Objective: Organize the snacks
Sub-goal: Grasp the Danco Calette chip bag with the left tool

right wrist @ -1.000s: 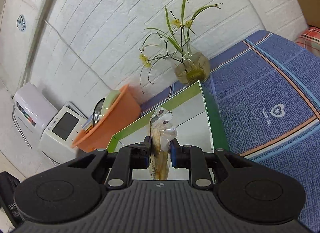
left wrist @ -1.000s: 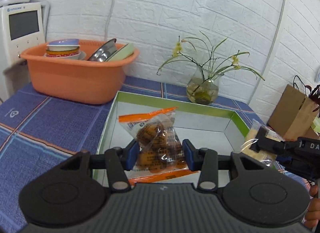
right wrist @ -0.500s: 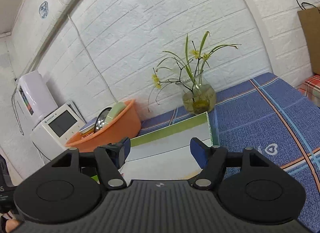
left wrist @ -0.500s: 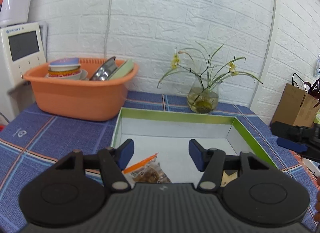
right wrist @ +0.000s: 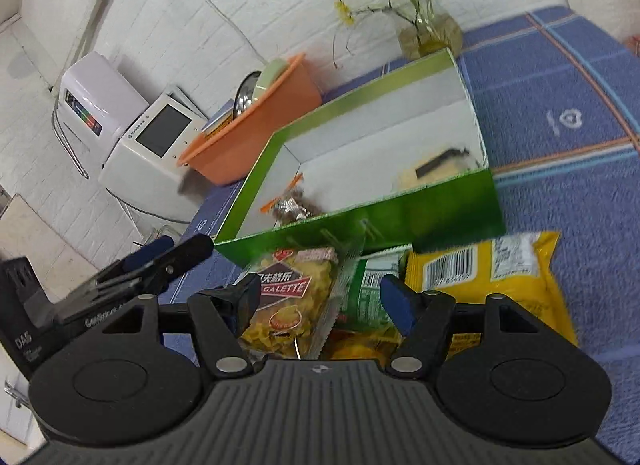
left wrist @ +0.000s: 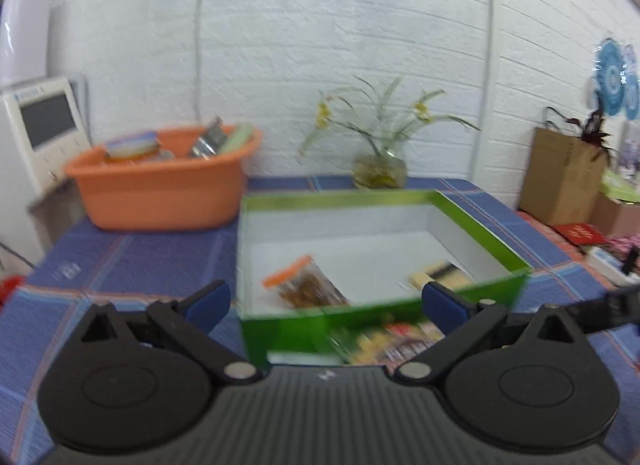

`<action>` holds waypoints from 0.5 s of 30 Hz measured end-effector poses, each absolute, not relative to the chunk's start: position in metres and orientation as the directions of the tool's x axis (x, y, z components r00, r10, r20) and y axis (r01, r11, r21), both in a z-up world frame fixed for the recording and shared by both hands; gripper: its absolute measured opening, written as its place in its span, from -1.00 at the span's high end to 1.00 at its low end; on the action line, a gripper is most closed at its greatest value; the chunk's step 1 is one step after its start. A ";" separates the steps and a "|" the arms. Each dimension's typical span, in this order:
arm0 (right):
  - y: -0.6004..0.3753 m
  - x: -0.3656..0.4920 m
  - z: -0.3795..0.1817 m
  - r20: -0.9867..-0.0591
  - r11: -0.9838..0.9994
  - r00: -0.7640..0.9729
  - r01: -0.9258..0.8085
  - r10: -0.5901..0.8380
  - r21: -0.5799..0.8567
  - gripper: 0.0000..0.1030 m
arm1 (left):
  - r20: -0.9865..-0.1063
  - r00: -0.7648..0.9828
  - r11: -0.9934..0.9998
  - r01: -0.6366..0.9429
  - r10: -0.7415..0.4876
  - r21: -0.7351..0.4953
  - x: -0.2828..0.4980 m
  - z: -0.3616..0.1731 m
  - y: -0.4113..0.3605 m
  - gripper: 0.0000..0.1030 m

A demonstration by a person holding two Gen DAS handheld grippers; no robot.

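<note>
A green box [left wrist: 384, 197] with a white inside stands on the blue tablecloth; it also shows in the right wrist view [right wrist: 360, 225]. Inside lie an orange-edged snack packet [left wrist: 308, 285] [right wrist: 290, 205] and a pale cracker packet [left wrist: 436, 275] [right wrist: 436, 167]. My left gripper [left wrist: 324, 303] is open and empty, held back from the box's near wall. My right gripper [right wrist: 320, 297] is open and empty over a yellow Galette packet [right wrist: 292, 297], a green packet [right wrist: 370, 289] and a yellow bag [right wrist: 488, 269] in front of the box. The left gripper [right wrist: 160, 261] shows at the left.
An orange basin [left wrist: 160, 185] of dishes stands left behind the box. A glass vase [left wrist: 378, 171] of flowers is at the back by the brick wall. A white appliance [right wrist: 148, 141] is at far left. A brown paper bag [left wrist: 560, 177] is at right.
Both grippers let go of their packets into the box, opened and pulled back. The right gripper has tipped down over the snacks in front of the box.
</note>
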State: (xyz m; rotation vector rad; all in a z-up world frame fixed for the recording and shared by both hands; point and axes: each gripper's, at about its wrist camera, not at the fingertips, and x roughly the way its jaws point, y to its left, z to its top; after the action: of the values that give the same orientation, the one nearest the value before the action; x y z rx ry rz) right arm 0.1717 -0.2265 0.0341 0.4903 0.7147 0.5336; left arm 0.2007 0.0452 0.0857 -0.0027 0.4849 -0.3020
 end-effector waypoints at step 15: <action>-0.206 0.191 0.028 -0.516 0.760 0.591 -0.285 0.619 0.585 0.18 | -0.580 0.678 0.890 0.385 -0.451 -0.242 0.209 0.048 0.033 -0.32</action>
State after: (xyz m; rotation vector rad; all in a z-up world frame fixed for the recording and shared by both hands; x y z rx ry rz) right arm 0.1914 -0.2056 0.0282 0.4760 0.7723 0.5494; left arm 0.2086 0.0335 0.0477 -0.1031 0.6790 -0.4709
